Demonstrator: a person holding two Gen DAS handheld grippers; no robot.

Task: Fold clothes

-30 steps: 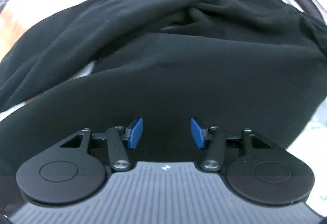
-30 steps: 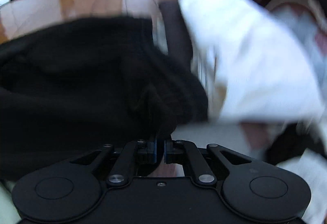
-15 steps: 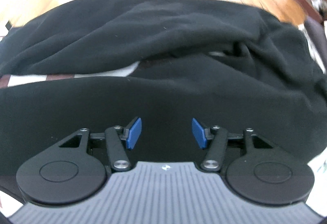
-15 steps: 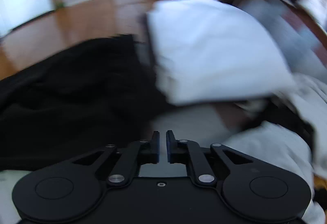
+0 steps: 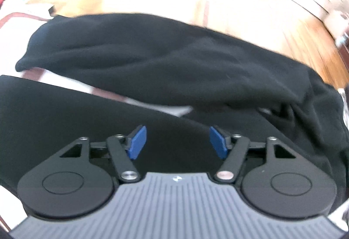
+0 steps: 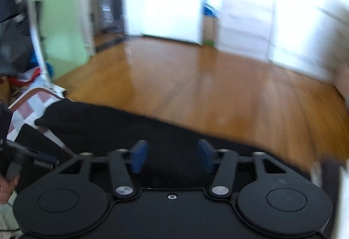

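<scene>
The black garment point(image 5: 174, 77) lies spread in two broad dark bands across a checked red-and-white cloth point(image 6: 28, 108), with a strip of that cloth showing between the bands; I judge it is laid out wide like this so a fold can be carried across it. My left gripper point(image 5: 177, 142) hangs low over the nearer band, tilted down at it, its blue fingers point(image 5: 137, 143) well apart and opening further, with nothing pinched between them, only black fabric below. My right gripper point(image 6: 172, 159) is also empty: its jaws are opening, the gap between them shows only the garment's far edge and the wooden floor point(image 6: 218, 90) beyond. With both sets of fingers free, I take it the cloth is lying on its own and I am between grasps. The left wrist view gives the garment's folds and the gap between its bands close up, which the right view barely catches. The right wrist view, blurred, looks out over the room instead: the floor, a pale green panel point(image 6: 63, 29), bright white doors, and at its lower left edge a hand point(image 6: 6, 188) on the other tool.
</scene>
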